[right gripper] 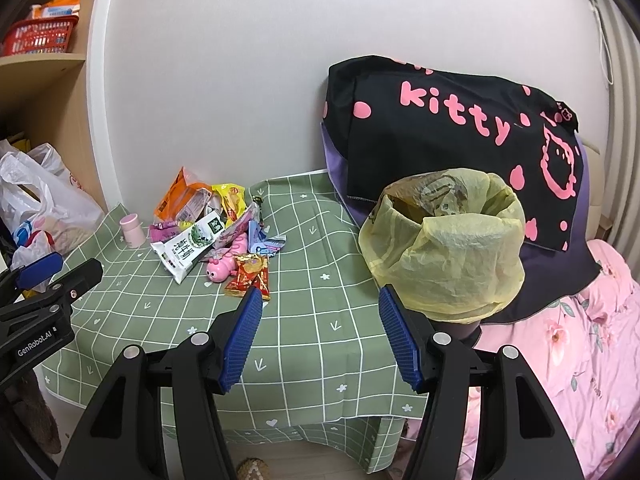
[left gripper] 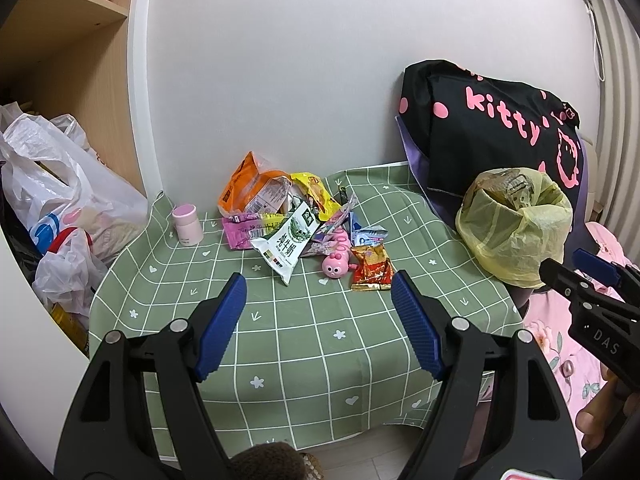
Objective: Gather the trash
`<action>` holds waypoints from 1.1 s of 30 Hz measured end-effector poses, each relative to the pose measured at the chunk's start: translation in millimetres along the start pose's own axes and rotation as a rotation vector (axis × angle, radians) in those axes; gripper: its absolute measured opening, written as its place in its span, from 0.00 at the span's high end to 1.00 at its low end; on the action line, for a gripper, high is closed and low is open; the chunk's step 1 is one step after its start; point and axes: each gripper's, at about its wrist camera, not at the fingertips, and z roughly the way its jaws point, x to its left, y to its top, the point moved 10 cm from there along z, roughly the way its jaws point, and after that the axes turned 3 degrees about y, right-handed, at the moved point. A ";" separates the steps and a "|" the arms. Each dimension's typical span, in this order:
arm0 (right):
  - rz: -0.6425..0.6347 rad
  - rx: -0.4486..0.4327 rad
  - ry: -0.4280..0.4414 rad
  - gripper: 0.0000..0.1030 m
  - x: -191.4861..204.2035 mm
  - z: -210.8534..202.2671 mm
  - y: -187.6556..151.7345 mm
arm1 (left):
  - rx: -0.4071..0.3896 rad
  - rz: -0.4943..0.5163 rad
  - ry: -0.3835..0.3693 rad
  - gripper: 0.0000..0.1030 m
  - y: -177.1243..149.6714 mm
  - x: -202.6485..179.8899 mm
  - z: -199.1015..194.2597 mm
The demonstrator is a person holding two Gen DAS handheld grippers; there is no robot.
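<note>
Tongs, left: left tongs (left gripper: 318,308) hang spread wide and empty above the near part of the worktop (left gripper: 320,340), ribbed blue pads (left gripper: 222,326) facing each other.
Tongs, right: right tongs (right gripper: 320,330) are likewise spread and hold nothing, poised between the litter and the bin.
Step in hand: judged the very start; nothing is pinched, and all the litter lies on the cloth.
Trash pile: crumpled wrappers (left gripper: 280,216) are heaped toward the far middle of the worktop, near the wall.
Milk pouch: white-and-green milk pouch (left gripper: 286,246), flat and floppy, lies at the front of the heap.
Red wrapper: shiny red-and-gold wrapper (left gripper: 372,270), creased foil, lies nearest the tongs, just beside a toy.
Toy: pink plastic caterpillar toy (left gripper: 338,262), smooth and rounded, probably not rubbish.
Jar: small pink-lidded jar (left gripper: 187,224) stands upright, left of the heap.
Bin: round bin lined with thin yellow plastic bag (right gripper: 444,248) stands at the right edge, mouth open, something brown inside.
Worktop cover: soft green cloth with a white grid, draped over the edges.
Surroundings: black fabric bag (right gripper: 448,128) with pink lettering behind the bin; pink floral bedding (right gripper: 580,360) to the right; white carrier bags (left gripper: 60,200) to the left.
Next move calls for: lowering one pair onto a thin edge, likely the red wrapper, closing gently since foil slips, then carrying it to the bin's mouth.
</note>
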 end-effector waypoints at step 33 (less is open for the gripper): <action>0.003 0.132 0.047 0.45 -0.8 110.7 -3.2 | 0.108 -0.112 0.006 0.26 12.6 57.5 119.7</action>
